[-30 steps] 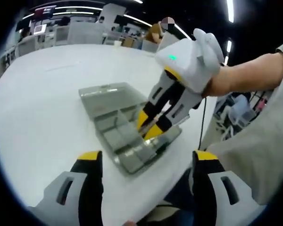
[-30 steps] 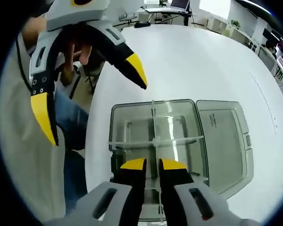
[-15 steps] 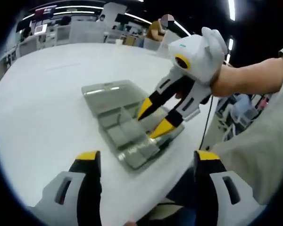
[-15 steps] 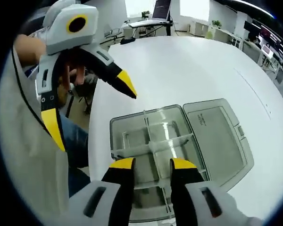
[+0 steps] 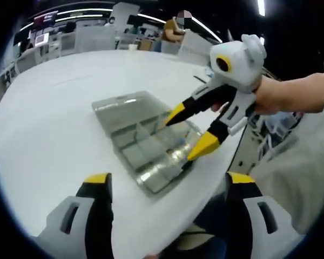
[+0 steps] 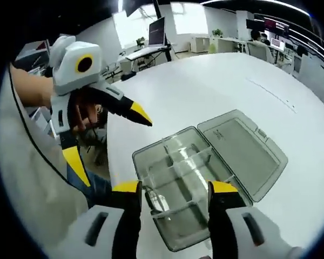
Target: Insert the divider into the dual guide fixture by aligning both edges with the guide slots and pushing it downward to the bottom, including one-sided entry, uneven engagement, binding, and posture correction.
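- Nearest, along the bottom of the left gripper view, the left gripper (image 5: 167, 186) has its jaws spread wide and holds nothing; in the right gripper view it hangs at the upper left (image 6: 105, 135), off the near edge of the bench (image 6: 216, 70), jaws likewise apart.
- At the bottom of the right gripper view the right gripper (image 6: 175, 189) has its jaws parted and empty, poised above the near end of the fixture; in the left gripper view it comes in from the right (image 5: 197, 129), yellow tips spread over the box, touching nothing that can be made out.
- At frame centre sits the dual guide fixture (image 6: 183, 183), a clear compartmented box close to the bench edge, its lid (image 6: 243, 148) lying open flat towards the right; in the left gripper view the box (image 5: 146, 145) lies at centre.
- A clear divider (image 6: 175, 162) stands across the box, between its walls, with no jaws on it; it looks level and seated, though the clear plastic hides whether both edges reach the bottom.
- Judgement: insertion seems done or nearly so; what may remain is a check of seating, perhaps a last press downward.
- Far off, at the top of both views, desks and monitors of an office.
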Demonstrator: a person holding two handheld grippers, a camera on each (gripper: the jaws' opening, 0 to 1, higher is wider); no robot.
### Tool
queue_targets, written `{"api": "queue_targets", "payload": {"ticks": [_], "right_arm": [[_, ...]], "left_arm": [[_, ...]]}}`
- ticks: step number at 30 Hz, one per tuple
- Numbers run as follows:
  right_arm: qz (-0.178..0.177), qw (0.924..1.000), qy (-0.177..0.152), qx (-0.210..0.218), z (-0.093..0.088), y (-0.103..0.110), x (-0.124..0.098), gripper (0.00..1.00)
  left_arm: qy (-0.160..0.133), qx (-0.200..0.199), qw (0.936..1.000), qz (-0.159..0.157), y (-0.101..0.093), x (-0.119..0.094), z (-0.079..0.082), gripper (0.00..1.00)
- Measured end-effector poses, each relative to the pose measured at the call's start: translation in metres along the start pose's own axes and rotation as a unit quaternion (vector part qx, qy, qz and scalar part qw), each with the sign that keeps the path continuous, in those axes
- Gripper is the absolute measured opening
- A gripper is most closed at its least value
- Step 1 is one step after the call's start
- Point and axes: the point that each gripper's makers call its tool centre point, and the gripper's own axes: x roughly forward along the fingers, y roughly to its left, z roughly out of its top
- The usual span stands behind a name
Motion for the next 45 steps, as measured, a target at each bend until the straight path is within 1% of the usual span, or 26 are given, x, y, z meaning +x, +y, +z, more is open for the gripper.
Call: {"api": "queue_targets", "payload": {"ticks": [1,4,6,8,10,16,18,22,30,31,32,33,36,40,43,45], "right_arm": [[-0.006,0.9999,-0.008,0.012,0.000,0.000,-0.002,0.50],[-0.014,0.9992,-0.017,0.032,-0.005,0.001,-0.005,0.54],[-0.015,0.9989,-0.019,0.039,-0.009,0.003,-0.008,0.55],[-0.023,0.9985,-0.020,0.046,-0.012,0.004,-0.010,0.58],[-0.029,0.9977,-0.028,0.055,-0.012,0.005,-0.013,0.62],[-0.044,0.9960,-0.041,0.066,-0.012,0.011,-0.020,0.69],[-0.052,0.9957,-0.041,0.065,-0.015,0.012,-0.022,0.71],[-0.069,0.9922,-0.061,0.084,-0.013,0.011,-0.026,0.75],[-0.088,0.9883,-0.068,0.104,-0.020,0.013,-0.030,0.85],[-0.090,0.9875,-0.070,0.109,-0.021,0.013,-0.031,0.85],[-0.085,0.9844,-0.084,0.129,-0.019,0.016,-0.032,0.85],[-0.084,0.9834,-0.087,0.135,-0.019,0.016,-0.032,0.86],[-0.098,0.9829,-0.087,0.129,-0.022,0.014,-0.034,0.87],[-0.102,0.9775,-0.113,0.146,-0.019,0.013,-0.038,0.90],[-0.115,0.9759,-0.114,0.147,-0.021,0.009,-0.041,0.91],[-0.125,0.9733,-0.115,0.155,-0.023,0.007,-0.042,0.91]], "left_arm": [[0.002,0.002,1.0000,0.001,0.001,0.000,-0.001,0.85],[0.003,0.005,1.0000,0.008,0.003,0.000,-0.001,0.85],[0.003,0.005,0.9999,0.010,0.004,0.000,-0.002,0.85],[0.005,0.006,0.9999,0.013,0.005,0.000,-0.003,0.85],[0.004,0.005,0.9998,0.018,0.006,-0.001,-0.004,0.85],[-0.002,-0.006,0.9995,0.033,0.012,-0.002,-0.005,0.85],[-0.008,-0.017,0.9991,0.038,0.014,-0.002,-0.005,0.85],[-0.011,-0.019,0.9985,0.049,0.017,-0.003,-0.005,0.85],[-0.018,-0.024,0.9975,0.064,0.018,-0.004,-0.007,0.86],[-0.019,-0.025,0.9974,0.065,0.018,-0.004,-0.007,0.87],[-0.018,-0.025,0.9973,0.067,0.018,-0.004,-0.008,0.87],[-0.018,-0.026,0.9971,0.069,0.019,-0.003,-0.009,0.87],[-0.020,-0.033,0.9966,0.073,0.018,-0.005,-0.010,0.87],[-0.024,-0.042,0.9955,0.081,0.021,-0.006,-0.012,0.87],[-0.030,-0.049,0.9945,0.087,0.024,-0.008,-0.012,0.86],[-0.031,-0.052,0.9939,0.092,0.025,-0.009,-0.013,0.86]]}}
